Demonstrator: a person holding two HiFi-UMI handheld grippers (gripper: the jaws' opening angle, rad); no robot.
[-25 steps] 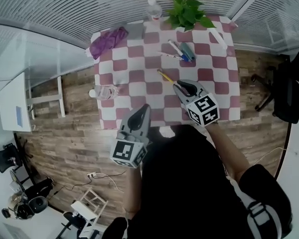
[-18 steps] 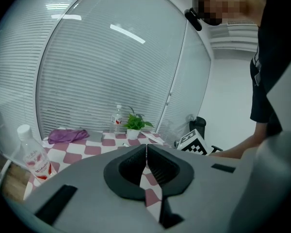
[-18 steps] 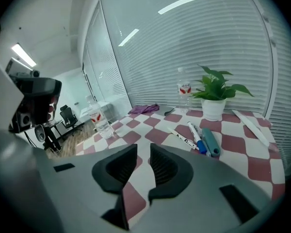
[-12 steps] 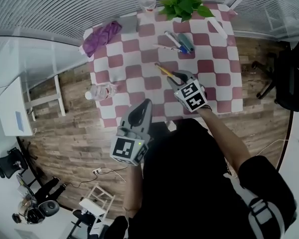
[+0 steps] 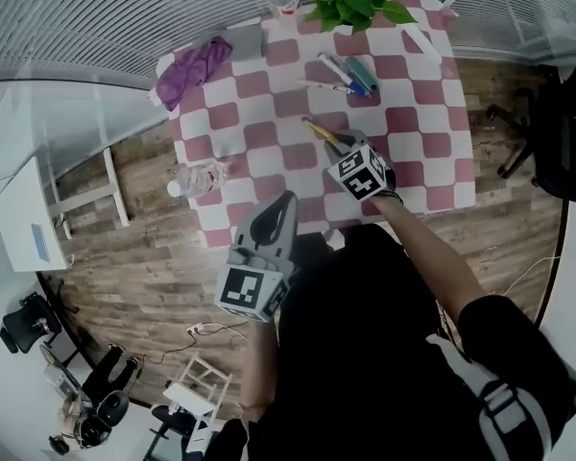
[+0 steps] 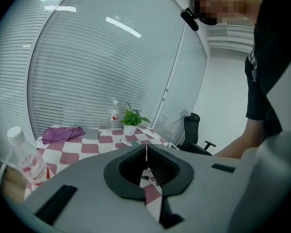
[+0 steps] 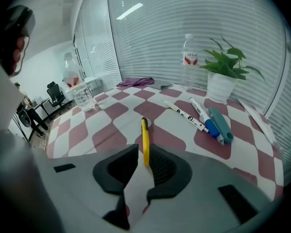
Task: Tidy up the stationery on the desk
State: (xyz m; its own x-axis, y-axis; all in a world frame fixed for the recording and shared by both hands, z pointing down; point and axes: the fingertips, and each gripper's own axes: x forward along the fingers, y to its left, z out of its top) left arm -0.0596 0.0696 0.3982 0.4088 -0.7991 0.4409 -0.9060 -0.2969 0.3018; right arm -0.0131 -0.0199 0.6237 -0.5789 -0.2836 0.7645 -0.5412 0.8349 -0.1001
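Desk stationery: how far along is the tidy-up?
Done: nothing visibly; the markers lie loose by the plant. In hand: right gripper is down over the yellow pen, jaws just closing around its near end, pen flat on the desk, not clearly clamped. Left gripper shut, empty, away from the pens. Remaining: every pen.

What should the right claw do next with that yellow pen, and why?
Probably finish closing on the yellow pen. The right claw sits low over the desk with the pen's near end between its jaws, which have just been closing but show a gap on one side, so the pen doesn't look gripped yet.
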